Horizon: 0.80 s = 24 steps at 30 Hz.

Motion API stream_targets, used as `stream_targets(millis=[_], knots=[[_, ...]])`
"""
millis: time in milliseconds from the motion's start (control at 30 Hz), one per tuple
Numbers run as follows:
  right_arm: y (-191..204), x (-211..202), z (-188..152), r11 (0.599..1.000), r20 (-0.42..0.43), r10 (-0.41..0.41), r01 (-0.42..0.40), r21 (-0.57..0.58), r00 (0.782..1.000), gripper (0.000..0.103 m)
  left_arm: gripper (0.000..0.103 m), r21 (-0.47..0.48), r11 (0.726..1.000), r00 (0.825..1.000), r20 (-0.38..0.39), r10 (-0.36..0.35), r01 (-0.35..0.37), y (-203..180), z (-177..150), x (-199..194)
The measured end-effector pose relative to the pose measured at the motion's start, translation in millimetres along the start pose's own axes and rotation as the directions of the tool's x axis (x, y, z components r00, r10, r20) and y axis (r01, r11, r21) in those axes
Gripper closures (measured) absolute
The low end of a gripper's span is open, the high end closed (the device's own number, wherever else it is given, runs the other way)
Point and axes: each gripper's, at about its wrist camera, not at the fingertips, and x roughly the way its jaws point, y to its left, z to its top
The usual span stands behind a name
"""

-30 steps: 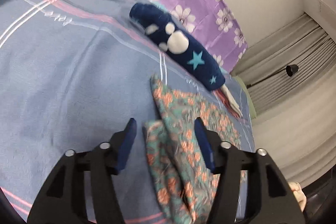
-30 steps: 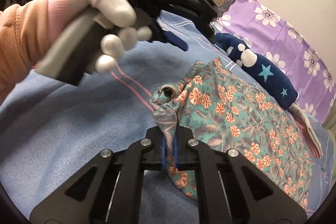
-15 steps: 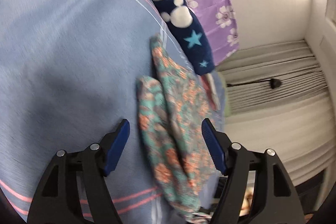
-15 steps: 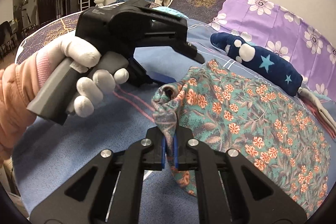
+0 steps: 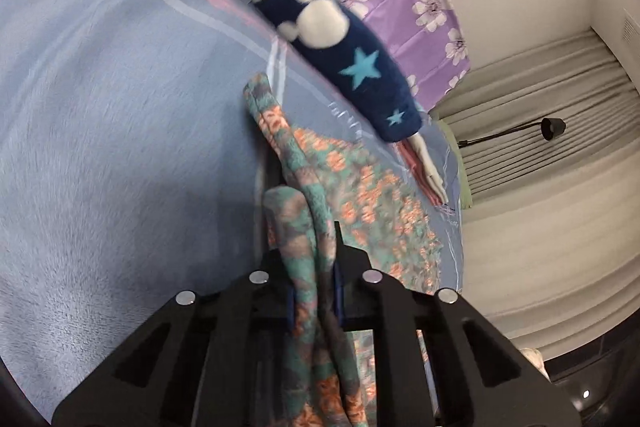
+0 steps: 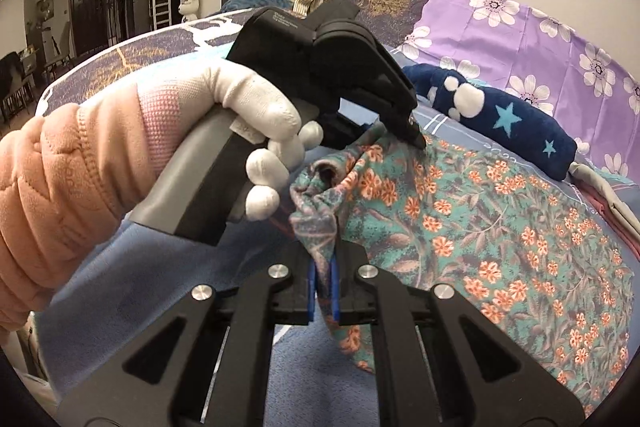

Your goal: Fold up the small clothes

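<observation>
The floral garment [image 6: 480, 227] lies spread over the blue bedsheet [image 6: 132, 291], teal cloth dotted with orange flowers, its broad body flat on the right and its near-left edge lifted into a bunched fold. That bunched edge runs straight down into the right gripper [image 6: 323, 291], whose blue-padded fingers are pressed together on the cloth with barely a gap, a tight pinch on the fold.

Over on the left wrist view, the same garment [image 5: 320, 211] rises in a thick twisted roll between the fingers of the left gripper [image 5: 314, 291], and they are closed in on it too, cloth packed between the pads and spilling down behind them. This view is smeared by motion, so fine detail in the fabric is lost.

From the right wrist, the left gripper [image 6: 404, 131] shows as a black body with its tip down at the far-left edge of the garment, held by a white-gloved left hand [image 6: 224, 131] with a peach sleeve behind it.

Beyond the garment, a dark blue rolled cloth [image 6: 496, 119] with white paw shapes and turquoise stars lies across the sheet, just beside the garment's far edge. Behind that, a purple pillow [image 6: 540, 43] with white flowers stands against the wall.
</observation>
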Motion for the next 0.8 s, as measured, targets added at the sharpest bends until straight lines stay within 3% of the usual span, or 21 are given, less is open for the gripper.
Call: stream_targets(millis=[300,467,600,800], knots=[[-48.0,-58.8,10.6,0.992,0.097,-0.025,0.013,0.129,0.995,0.098,0.091,0.156,0.987,0.999,0.018,0.047,-0.049,-82.7,10.6,5.3],[-92.0,-95.9,-3.3,0.977,0.137,-0.109,0.081,0.197,0.985,0.098,0.091,0.216,0.975,0.998,0.021,0.055,-0.058,-134.9,3.8,32.0],[-134.6,-125.1,-22.7,0.947,0.158,-0.138,0.084,0.309,0.978,0.098,0.091,0.253,0.965,0.998,0.002,0.063,-0.061,-179.4,-8.6,66.8],[-213.3,-157.2,-80.8,0.852,0.151,-0.133,0.035,0.522,0.979,0.098,0.091,0.349,0.933,0.991,-0.058,0.118,-0.091,-238.4,-38.1,135.5]])
